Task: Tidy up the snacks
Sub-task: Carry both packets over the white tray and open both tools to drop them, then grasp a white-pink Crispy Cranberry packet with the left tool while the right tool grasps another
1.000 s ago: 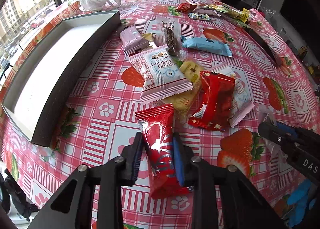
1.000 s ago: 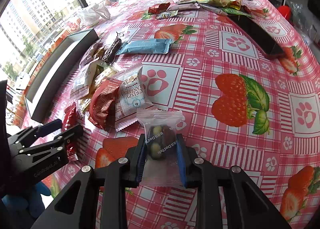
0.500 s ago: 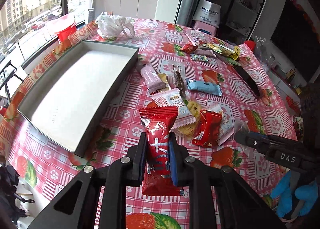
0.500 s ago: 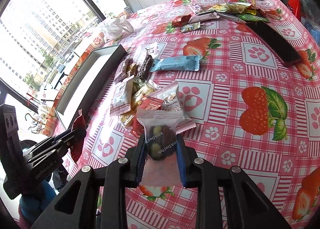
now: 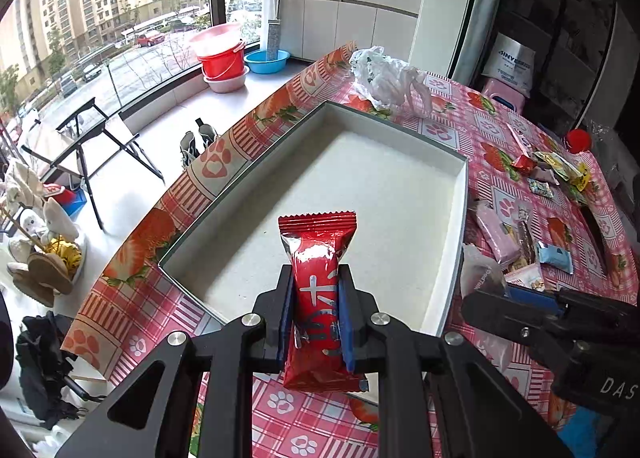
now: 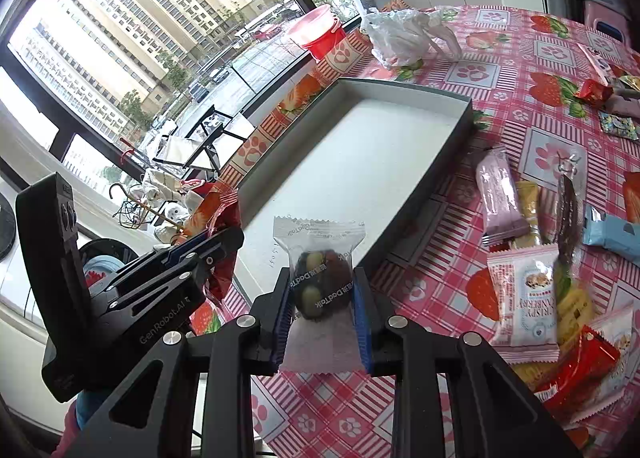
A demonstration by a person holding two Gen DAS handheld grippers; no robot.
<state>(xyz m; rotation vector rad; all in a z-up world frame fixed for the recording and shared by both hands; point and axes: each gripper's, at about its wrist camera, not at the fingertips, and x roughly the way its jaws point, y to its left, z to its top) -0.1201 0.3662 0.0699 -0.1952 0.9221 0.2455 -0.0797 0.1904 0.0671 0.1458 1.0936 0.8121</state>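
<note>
Currently I have both tongs loaded. My left gripper (image 5: 313,316) is clamped on a red snack packet (image 5: 318,278), held upright above the near end of the shallow white-lined box (image 5: 452,258), off the table. My right gripper (image 6: 320,312) is pinched on a clear packet of dark and pale sweets (image 6: 320,278), also lifted, just beside the box's near long wall (image 6: 424,189). The box interior shows only white lining in both views. On the strawberry tablecloth (image 6: 500,69) to the right of the box lie the other snacks: a pink bar (image 6: 498,193), a yellow stick (image 6: 530,213), a dark bar (image 6: 568,217), a blue packet (image 6: 612,236), a white cranberry packet (image 6: 524,298) and another red packet (image 6: 576,370). A crumpled white plastic bag (image 6: 404,33) sits beyond the box's far end.
</note>
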